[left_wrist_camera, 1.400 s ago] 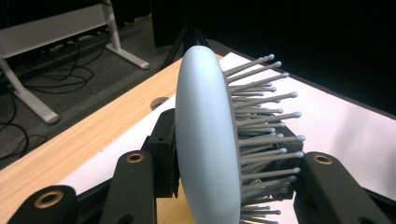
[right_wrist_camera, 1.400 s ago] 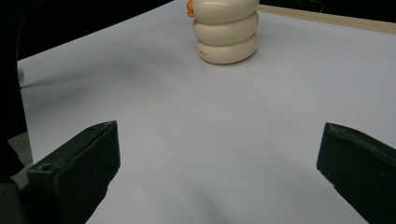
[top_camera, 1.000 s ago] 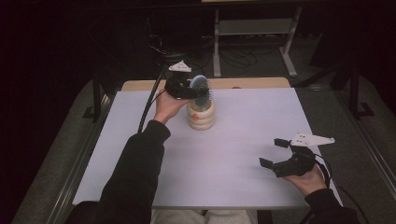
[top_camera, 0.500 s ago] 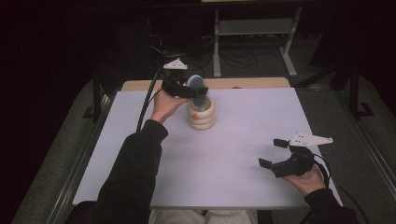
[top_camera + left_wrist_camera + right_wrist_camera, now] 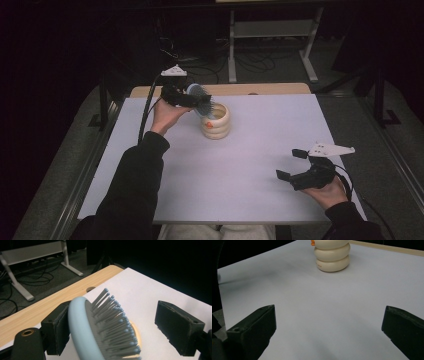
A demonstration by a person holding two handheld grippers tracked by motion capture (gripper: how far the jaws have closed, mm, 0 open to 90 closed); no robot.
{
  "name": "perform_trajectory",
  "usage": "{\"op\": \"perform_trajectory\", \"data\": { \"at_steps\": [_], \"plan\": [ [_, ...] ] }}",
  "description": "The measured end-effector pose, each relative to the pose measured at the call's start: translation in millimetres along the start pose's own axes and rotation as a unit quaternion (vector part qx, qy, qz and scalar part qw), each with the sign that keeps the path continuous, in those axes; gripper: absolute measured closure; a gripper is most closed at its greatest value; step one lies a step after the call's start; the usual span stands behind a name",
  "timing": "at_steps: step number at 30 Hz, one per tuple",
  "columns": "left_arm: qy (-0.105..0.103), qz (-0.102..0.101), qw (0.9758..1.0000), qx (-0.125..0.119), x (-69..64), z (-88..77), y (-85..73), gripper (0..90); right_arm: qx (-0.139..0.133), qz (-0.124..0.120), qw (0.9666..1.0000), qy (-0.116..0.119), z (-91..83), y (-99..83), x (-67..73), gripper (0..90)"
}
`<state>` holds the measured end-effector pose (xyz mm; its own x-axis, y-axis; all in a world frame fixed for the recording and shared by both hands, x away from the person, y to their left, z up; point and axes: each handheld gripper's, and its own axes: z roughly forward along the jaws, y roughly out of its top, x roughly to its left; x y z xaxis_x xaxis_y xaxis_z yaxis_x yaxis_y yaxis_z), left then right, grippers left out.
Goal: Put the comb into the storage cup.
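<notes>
Since your left gripper (image 5: 192,98) sits spread around the brush (image 5: 100,327), right gripper (image 5: 295,165) spread and empty, pinch before lifting off the holder (image 5: 216,121).

A light blue hairbrush (image 5: 100,332) with grey ball-tipped bristles is seen between the two black jaws of the left gripper (image 5: 120,330). Its curved back is pressed against the left jaw's pad, while the bristles are pointed toward the right jaw, which is held apart from them. Below, a white table surface (image 5: 150,290) is laid over a wooden tabletop (image 5: 50,305). Beyond the edge, cables (image 5: 32,277) are spread on a dark floor.
</notes>
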<state>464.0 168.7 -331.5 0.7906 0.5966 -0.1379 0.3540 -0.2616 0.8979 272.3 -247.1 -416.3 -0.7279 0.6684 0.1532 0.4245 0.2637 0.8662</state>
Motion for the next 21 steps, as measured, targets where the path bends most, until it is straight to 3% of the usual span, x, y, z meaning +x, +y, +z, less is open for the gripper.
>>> {"op": "perform_trajectory", "data": {
  "at_steps": [16,21],
  "plan": [
    [0.001,-0.024,0.9993,-0.028,14.9,-26.6,-18.5,11.8,-0.003,-0.001,1.0,0.002,0.2,0.5,0.9,0.0],
    [0.005,-0.023,0.9992,-0.033,18.0,-37.1,-24.8,8.1,-0.002,-0.003,1.0,0.002,1.0,0.9,1.3,0.0]
  ]
}}
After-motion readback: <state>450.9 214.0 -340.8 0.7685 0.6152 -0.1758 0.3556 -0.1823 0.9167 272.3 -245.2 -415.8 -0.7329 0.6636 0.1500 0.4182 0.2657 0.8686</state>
